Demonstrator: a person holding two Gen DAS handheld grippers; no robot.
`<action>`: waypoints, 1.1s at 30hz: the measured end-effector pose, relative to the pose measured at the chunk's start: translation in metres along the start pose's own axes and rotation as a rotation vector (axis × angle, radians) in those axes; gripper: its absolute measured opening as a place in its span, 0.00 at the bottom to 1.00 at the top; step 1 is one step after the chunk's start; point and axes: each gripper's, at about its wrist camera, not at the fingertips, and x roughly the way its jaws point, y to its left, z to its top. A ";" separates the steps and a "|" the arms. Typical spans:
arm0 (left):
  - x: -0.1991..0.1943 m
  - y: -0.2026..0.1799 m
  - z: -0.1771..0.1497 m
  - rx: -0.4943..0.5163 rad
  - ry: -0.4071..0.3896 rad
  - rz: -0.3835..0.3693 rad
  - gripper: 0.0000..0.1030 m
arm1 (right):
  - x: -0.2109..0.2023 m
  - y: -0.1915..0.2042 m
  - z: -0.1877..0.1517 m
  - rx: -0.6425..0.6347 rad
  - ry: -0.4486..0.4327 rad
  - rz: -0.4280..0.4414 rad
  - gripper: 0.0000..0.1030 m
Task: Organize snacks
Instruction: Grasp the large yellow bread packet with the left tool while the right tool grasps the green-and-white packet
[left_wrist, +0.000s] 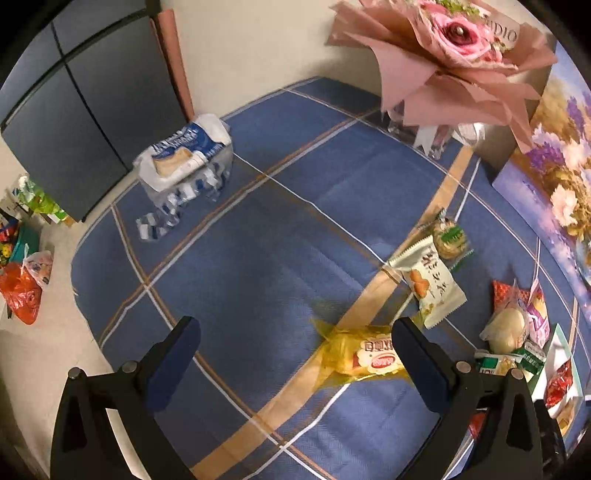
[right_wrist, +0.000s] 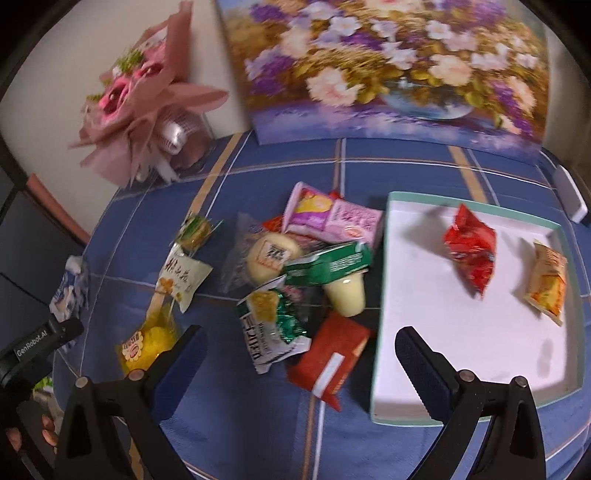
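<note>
Our left gripper's (left_wrist: 295, 343) right finger hides part of the yellow snack (left_wrist: 364, 356). Both grippers gape empty, the right gripper (right_wrist: 297, 350) too. The white tray (right_wrist: 476, 376), far right, holds a red packet (right_wrist: 471, 249) and an orange packet (right_wrist: 548, 282).

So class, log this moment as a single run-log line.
left gripper: open, by yellow snack | right gripper: open | box: two snacks

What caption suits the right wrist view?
Open right gripper hovers over piled snacks beside a white tray holding two packets.
</note>
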 end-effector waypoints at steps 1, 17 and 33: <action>0.003 -0.004 0.000 0.008 0.006 -0.002 1.00 | 0.005 0.003 0.000 -0.012 0.008 -0.003 1.00; 0.073 -0.046 -0.012 0.032 0.190 -0.088 1.00 | 0.073 0.023 -0.012 -0.119 0.143 -0.085 1.00; 0.094 -0.063 -0.018 0.047 0.226 -0.090 1.00 | 0.085 0.060 -0.017 -0.292 0.109 -0.128 1.00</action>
